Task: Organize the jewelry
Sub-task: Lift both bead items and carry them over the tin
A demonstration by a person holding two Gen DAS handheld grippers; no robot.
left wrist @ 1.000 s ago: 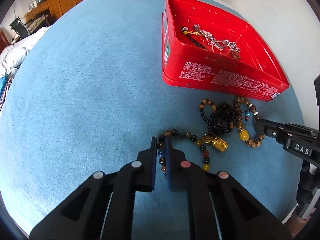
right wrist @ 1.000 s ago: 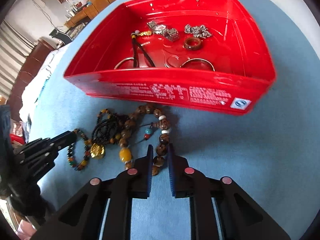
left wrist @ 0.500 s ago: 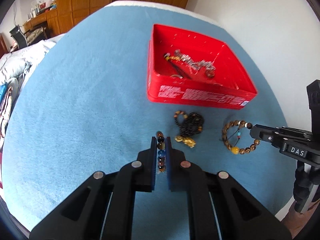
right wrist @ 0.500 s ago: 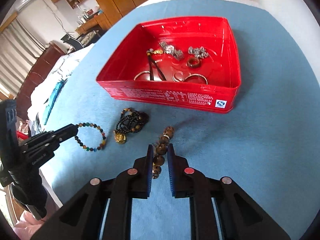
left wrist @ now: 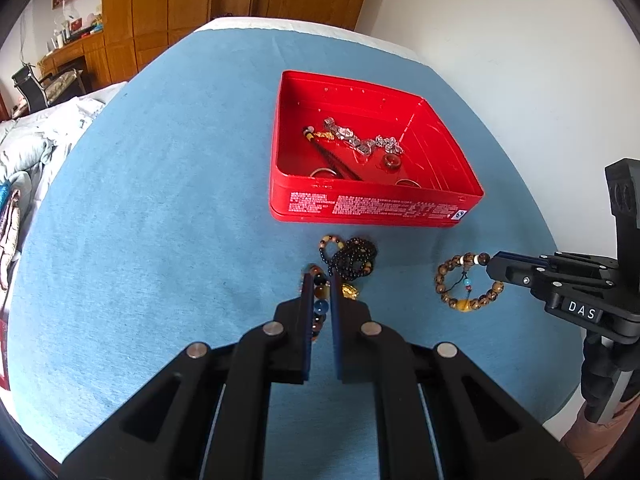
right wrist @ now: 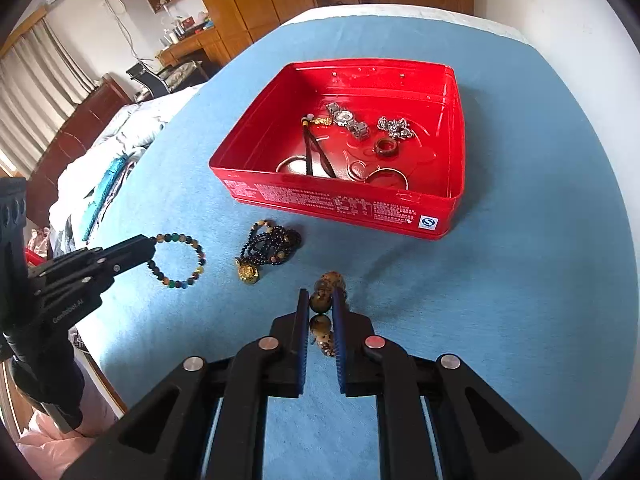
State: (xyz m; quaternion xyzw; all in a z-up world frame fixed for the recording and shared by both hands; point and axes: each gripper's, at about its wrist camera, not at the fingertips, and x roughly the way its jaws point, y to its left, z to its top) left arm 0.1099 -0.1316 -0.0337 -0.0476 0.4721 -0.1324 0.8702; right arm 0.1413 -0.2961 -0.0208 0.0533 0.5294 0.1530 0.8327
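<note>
Blue cloth (left wrist: 160,200) carries a red tin (left wrist: 376,210). Before it, each gripper pinches a bracelet: left gripper (left wrist: 321,280) a multicolour bracelet (right wrist: 180,260), right gripper (right wrist: 320,296) a brown bracelet (left wrist: 468,280). Both look lifted; next, carry them over the tin and release.

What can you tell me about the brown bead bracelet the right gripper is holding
The brown bead bracelet is a loop of mottled brown, wood-like beads with a white bead, one amber bead and a short cord carrying a blue bead inside the loop. The right gripper pinches a few beads between its jaws. It hangs lifted above the blue cloth, in front of the red tin, touching nothing else.
</note>
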